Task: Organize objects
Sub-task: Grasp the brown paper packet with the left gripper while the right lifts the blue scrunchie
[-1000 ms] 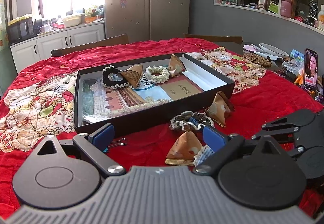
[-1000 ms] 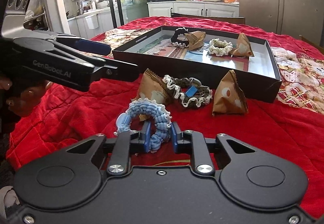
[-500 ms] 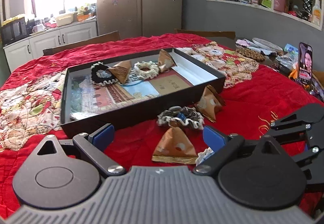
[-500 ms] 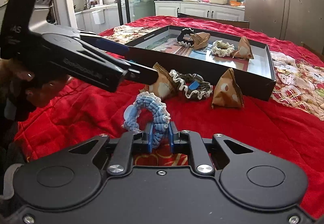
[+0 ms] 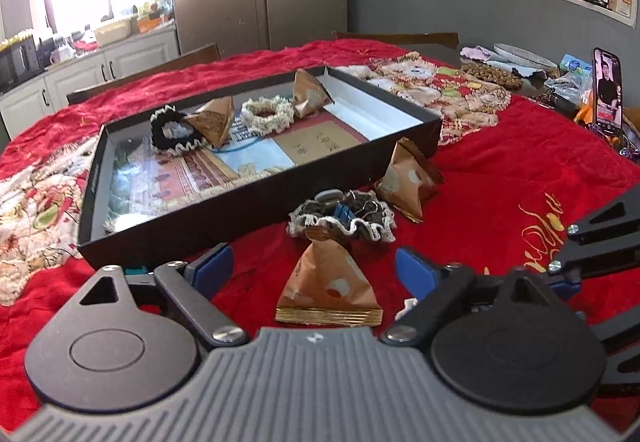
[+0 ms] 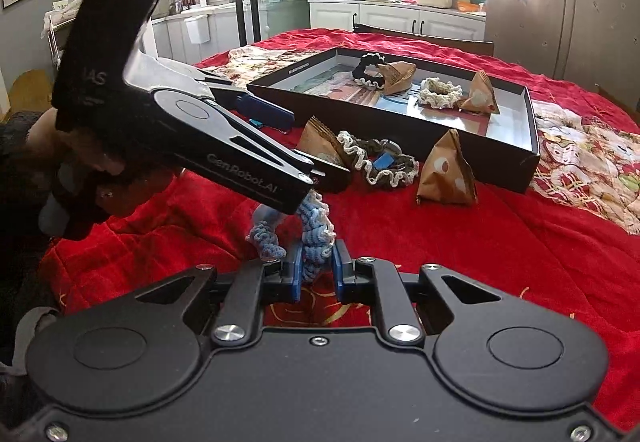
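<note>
Red tablecloth (image 6: 460,242); "GenRobot.AI" left gripper (image 5: 314,268) closing, right gripper (image 6: 316,268) clamping blue scrunchie (image 6: 316,238).

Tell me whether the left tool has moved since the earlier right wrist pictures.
Yes. The left tool has pushed further right and forward across the red quilt, its tip now reaching the near brown packet beside the black box, jaws closing.
</note>
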The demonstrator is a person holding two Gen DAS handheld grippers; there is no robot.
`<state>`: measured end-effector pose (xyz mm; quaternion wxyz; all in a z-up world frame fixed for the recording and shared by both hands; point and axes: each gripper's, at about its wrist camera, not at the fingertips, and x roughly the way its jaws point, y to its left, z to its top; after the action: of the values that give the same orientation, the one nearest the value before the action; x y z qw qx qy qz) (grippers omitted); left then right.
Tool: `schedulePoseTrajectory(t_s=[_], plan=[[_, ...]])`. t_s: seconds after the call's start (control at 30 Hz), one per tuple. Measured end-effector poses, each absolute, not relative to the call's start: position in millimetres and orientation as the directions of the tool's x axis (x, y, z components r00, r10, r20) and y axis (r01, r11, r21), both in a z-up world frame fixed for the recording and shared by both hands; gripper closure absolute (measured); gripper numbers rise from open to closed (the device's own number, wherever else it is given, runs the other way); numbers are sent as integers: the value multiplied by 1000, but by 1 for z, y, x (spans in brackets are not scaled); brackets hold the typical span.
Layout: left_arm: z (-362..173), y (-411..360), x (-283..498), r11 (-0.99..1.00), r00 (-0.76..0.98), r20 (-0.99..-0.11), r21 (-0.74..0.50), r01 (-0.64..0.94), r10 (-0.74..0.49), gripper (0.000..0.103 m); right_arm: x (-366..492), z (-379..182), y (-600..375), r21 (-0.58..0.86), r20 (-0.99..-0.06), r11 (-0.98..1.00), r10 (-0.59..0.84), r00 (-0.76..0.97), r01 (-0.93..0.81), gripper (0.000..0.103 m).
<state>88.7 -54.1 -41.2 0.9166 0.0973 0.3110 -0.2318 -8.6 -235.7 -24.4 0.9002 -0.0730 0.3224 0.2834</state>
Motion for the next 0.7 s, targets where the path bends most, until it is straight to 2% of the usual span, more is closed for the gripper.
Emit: schedulePoseTrajectory(t_s=[0.2,0.27,0.33,0.7], plan=[[-49,-57,95,869,663,-651,13,495,-368,27,-8,-25,-237,53,-623,829,463,631,-557,88],[-52,-56,97,869,645,-668,-3,495,-370,40,-8,-25,-237,54,-622,830,463,631,-555,88],[-53,-55,98,869,636,-674,-18,495,-377,47,-8,-25,-237,55,-622,831,462,632,-553,88],[-47,-50,93,872,636,-672,-30,489,-380,51,-8,-24,-240,52,-617,835,458,640,-547,89]])
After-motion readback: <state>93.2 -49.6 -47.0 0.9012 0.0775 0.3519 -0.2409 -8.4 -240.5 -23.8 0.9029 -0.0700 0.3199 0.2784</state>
